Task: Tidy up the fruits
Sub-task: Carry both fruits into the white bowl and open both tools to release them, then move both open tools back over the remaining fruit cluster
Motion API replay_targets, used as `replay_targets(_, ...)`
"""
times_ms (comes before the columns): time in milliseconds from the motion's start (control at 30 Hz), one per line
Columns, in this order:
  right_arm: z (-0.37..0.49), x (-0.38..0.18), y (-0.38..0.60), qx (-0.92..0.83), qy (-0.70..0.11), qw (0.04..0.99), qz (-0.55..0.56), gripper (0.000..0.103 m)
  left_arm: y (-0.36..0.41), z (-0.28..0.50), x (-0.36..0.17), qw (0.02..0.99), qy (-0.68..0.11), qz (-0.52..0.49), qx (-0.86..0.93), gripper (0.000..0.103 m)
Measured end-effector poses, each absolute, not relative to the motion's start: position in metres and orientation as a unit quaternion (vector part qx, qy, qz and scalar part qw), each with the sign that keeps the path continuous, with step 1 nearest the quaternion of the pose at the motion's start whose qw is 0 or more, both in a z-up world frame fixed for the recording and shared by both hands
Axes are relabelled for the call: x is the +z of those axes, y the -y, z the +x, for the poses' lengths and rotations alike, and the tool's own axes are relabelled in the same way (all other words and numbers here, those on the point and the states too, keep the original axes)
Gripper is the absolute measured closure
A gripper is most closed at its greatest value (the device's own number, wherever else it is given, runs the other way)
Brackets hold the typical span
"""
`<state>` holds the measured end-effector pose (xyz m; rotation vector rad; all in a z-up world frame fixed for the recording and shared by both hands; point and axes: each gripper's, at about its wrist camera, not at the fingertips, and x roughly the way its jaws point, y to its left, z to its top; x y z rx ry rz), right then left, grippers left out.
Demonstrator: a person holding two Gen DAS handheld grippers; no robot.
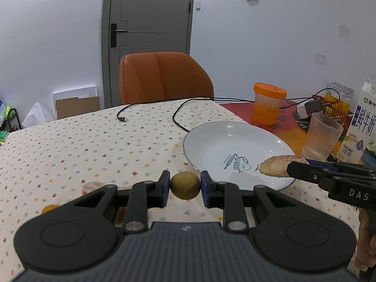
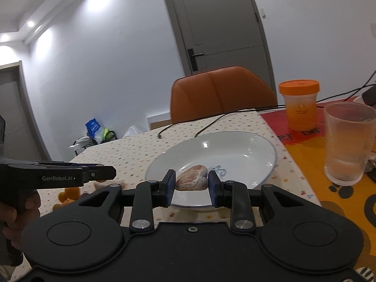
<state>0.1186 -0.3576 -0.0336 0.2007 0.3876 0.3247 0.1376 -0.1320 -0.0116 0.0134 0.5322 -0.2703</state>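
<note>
Fruits gripped: left fingers (image 1: 185, 185) clamp kiwi (image 1: 185, 185), right fingers (image 2: 191, 183) pomelo segment (image 2: 192, 181) over "Sweet" plate (image 1: 211, 138).

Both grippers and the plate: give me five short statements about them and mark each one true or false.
1. The left gripper is shut on a yellow-green round fruit. True.
2. The right gripper is open and holds nothing. False: it is shut on a pinkish peeled fruit piece.
3. The white plate already has several fruits resting in it. False: nothing rests in it; the peeled piece is held over its near rim.
4. A ribbed glass stands to the right of the plate. True.
5. The orange-lidded jar lies on its side. False: it stands upright.
</note>
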Motion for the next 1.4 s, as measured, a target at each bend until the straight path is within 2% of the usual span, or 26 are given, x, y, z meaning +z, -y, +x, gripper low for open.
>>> replay_targets(200,0.128,-0.039,0.373,0.12,-0.185,0.969,0.115,0.074,0.15,0.148,-0.012,0.954,-0.263,0.018,-0.145,0.077)
replay_targets(300,0.13,-0.041,0.377,0.107,-0.185,0.97,0.116,0.068,0.159,0.154,-0.011,0.952,-0.265,0.018,-0.15,0.077)
replay_targets(433,0.122,-0.039,0.38,0.116,-0.174,0.97,0.12,0.047,0.17,0.161,-0.011,0.951,-0.266,0.022,-0.154,0.077)
replay_targets(600,0.115,-0.04,0.381,0.116,-0.181,0.969,0.123,0.04,0.182,0.164,-0.01,0.95,-0.264,0.028,-0.162,0.077)
replay_targets(767,0.109,-0.041,0.381,0.117,-0.184,0.967,0.13,0.022,0.187,0.165,-0.008,0.95,-0.265,0.024,-0.164,0.077)
replay_targets(867,0.108,-0.04,0.379,0.117,-0.192,0.965,0.133,0.013,0.185,0.163,-0.006,0.95,-0.265,0.019,-0.166,0.073)
replay_targets(933,0.108,-0.04,0.377,0.116,-0.196,0.965,0.133,0.01,0.181,0.161,-0.004,0.951,-0.264,0.014,-0.163,0.07)
replay_targets(1033,0.107,-0.039,0.374,0.112,-0.199,0.964,0.138,0.0,0.172,0.158,-0.002,0.952,-0.265,0.007,-0.151,0.057)
replay_targets(1200,0.109,-0.039,0.368,0.105,-0.211,0.96,0.151,0.0,0.152,0.152,0.0,0.955,-0.265,-0.003,-0.131,0.032)
replay_targets(1300,0.11,-0.039,0.364,0.1,-0.215,0.959,0.156,0.0,0.141,0.145,0.002,0.958,-0.259,-0.011,-0.123,0.023)
replay_targets(1400,0.109,-0.038,0.36,0.092,-0.214,0.959,0.159,0.0,0.129,0.14,0.003,0.961,-0.255,-0.019,-0.106,0.019)
